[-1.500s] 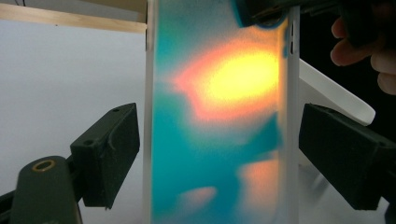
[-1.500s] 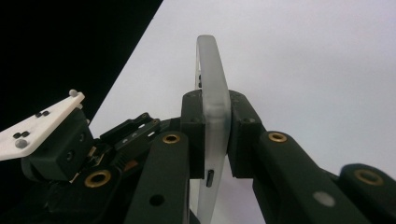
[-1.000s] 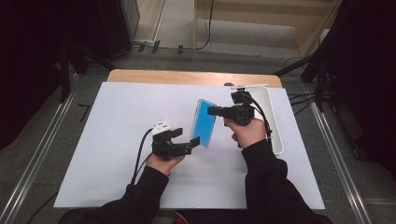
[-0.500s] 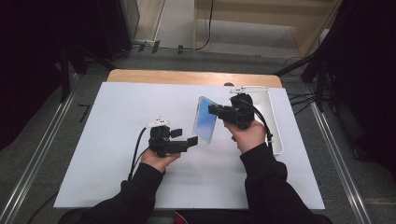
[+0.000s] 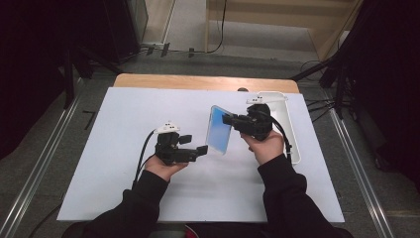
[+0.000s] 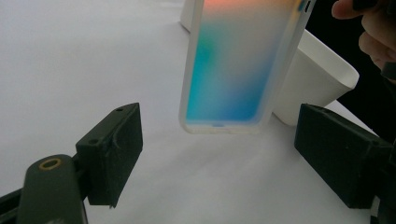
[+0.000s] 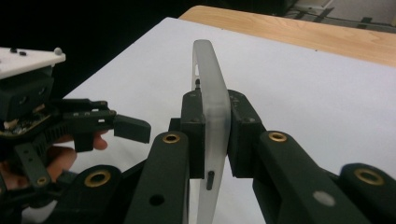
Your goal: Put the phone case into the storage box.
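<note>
A phone (image 5: 218,130) in a frosted clear case, its face a blue-to-orange gradient, is held upright above the white table sheet (image 5: 124,114). My right gripper (image 5: 229,119) is shut on the phone's edge; in the right gripper view the pads (image 7: 194,126) press both sides of the case (image 7: 211,98). My left gripper (image 5: 194,144) stands open just left of the phone's lower end. In the left gripper view the phone (image 6: 238,65) hangs beyond the wide gap of the left gripper (image 6: 224,154), touching neither jaw.
A white tray (image 5: 292,144) lies along the right side of the sheet, behind the right hand, and the tray (image 6: 322,79) also sits behind the phone. A wooden table edge (image 5: 198,82) runs along the far side. Dark stands and cables surround the table.
The left gripper has edged slightly to the left, away from the phone's lower end. The right gripper and the phone have stayed put.
</note>
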`<state>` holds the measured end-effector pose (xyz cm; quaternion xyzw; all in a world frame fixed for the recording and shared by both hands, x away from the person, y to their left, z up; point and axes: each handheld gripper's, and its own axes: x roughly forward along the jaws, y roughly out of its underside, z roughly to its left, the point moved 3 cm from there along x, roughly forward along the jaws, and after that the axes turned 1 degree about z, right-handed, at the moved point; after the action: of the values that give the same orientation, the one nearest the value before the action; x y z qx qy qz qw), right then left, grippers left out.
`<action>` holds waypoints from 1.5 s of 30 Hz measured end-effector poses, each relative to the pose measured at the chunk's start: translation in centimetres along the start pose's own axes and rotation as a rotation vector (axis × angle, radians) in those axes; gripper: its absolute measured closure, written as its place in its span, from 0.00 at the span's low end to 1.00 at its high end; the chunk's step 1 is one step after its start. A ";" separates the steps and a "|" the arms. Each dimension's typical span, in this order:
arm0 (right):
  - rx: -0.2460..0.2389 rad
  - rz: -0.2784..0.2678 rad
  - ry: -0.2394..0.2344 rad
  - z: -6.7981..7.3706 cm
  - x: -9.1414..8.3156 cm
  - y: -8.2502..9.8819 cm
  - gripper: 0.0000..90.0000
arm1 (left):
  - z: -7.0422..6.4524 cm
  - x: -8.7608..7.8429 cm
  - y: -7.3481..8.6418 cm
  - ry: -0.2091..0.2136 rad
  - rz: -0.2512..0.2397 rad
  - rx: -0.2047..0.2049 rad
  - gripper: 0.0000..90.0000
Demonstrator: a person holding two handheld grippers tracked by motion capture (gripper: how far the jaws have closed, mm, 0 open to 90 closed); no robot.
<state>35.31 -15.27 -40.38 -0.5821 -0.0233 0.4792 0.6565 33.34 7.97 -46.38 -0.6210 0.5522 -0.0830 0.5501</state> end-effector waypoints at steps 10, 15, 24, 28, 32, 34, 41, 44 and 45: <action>-0.085 -0.015 -0.071 -0.7 -1.5 0.1 0.86 | 0.3 -0.5 -0.3 0.048 0.043 0.047 0.17; -0.113 0.000 -0.101 -0.6 -1.9 0.3 0.86 | 0.3 -0.7 -0.5 0.070 0.056 0.054 0.17; -0.166 0.034 -0.172 -0.5 -2.5 0.6 0.86 | 0.1 -1.7 -1.3 0.108 0.052 0.077 0.17; -0.181 0.051 -0.212 -0.5 -2.6 0.7 0.86 | 0.1 -1.9 -1.4 0.120 0.047 0.082 0.17; -0.202 0.067 -0.224 -0.4 -2.6 0.9 0.86 | 0.1 -2.1 -1.6 0.138 0.053 0.102 0.17; -0.210 0.077 -0.237 -0.3 -2.5 1.0 0.86 | -0.1 -2.1 -1.6 0.145 0.057 0.109 0.17; -0.278 0.106 -0.299 0.1 -2.3 1.3 0.86 | -0.3 -2.3 -1.8 0.168 0.064 0.156 0.17; -0.306 0.122 -0.326 0.4 -2.2 1.4 0.86 | -0.3 -2.4 -1.9 0.184 0.064 0.161 0.17; -0.310 0.127 -0.335 0.5 -2.1 1.4 0.86 | -0.4 -2.4 -1.9 0.188 0.066 0.165 0.17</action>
<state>33.01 -16.48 -40.18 -0.5886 -0.1686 0.6000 0.5148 33.32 9.22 -43.53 -0.5446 0.6127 -0.1677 0.5477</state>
